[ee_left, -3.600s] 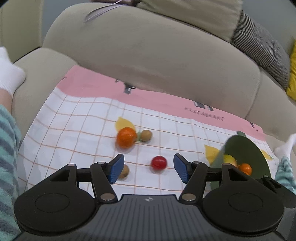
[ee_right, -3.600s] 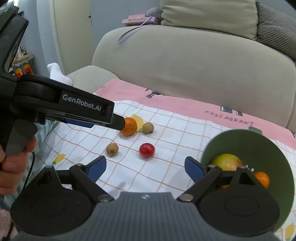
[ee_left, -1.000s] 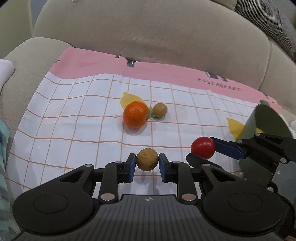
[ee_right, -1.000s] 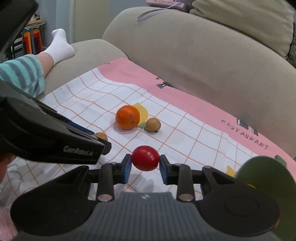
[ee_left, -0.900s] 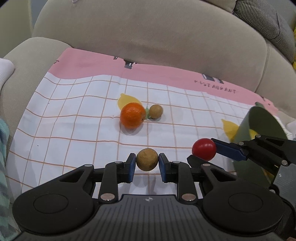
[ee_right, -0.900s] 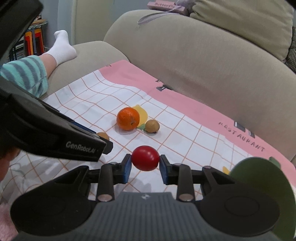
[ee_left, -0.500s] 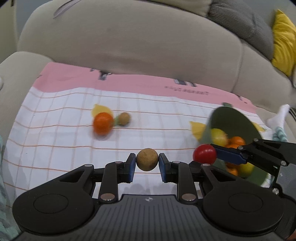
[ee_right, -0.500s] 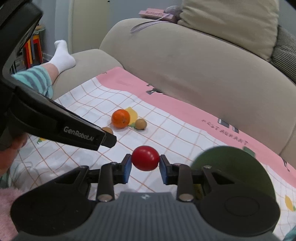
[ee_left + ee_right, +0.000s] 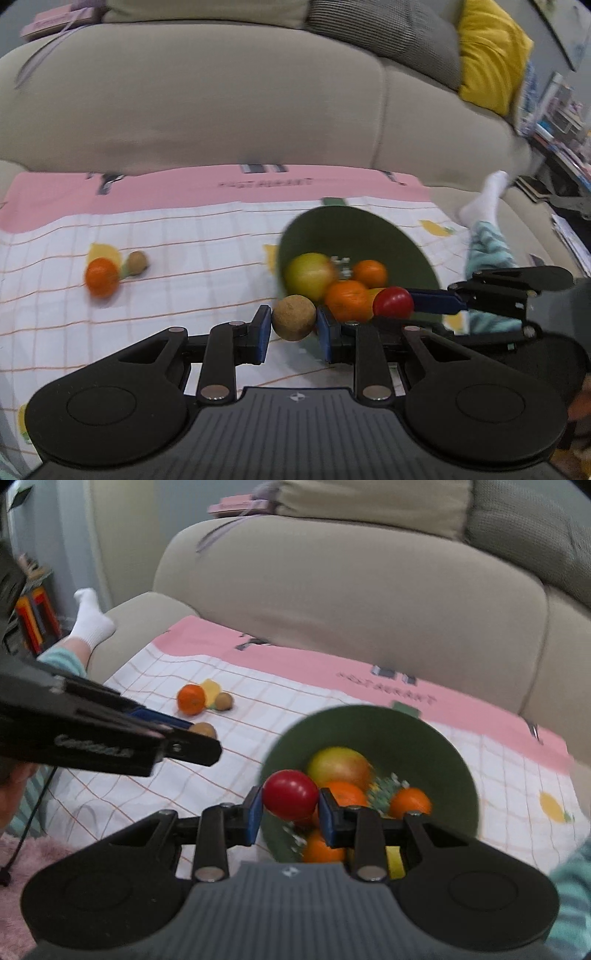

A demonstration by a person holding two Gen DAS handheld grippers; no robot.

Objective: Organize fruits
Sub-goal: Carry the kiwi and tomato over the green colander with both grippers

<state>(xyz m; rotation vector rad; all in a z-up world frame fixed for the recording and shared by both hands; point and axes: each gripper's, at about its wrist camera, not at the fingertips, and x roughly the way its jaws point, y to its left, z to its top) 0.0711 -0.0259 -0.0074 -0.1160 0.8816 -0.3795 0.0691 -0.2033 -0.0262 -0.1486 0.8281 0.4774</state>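
My left gripper is shut on a brown round fruit and holds it at the near left rim of the green bowl. My right gripper is shut on a red tomato and holds it over the bowl's near left rim. The bowl holds several oranges and a yellow-green apple. The right gripper with the tomato shows in the left wrist view. An orange and a second brown fruit lie on the cloth at the left.
The checked cloth with a pink border covers the beige sofa seat, with the backrest behind. A person's leg in a white sock lies right of the bowl, another sock at the far left. A yellow cushion sits up right.
Both grippers have carried their fruits to the right, from over the cloth to the bowl's near rim. The orange and brown fruit on the cloth stay put.
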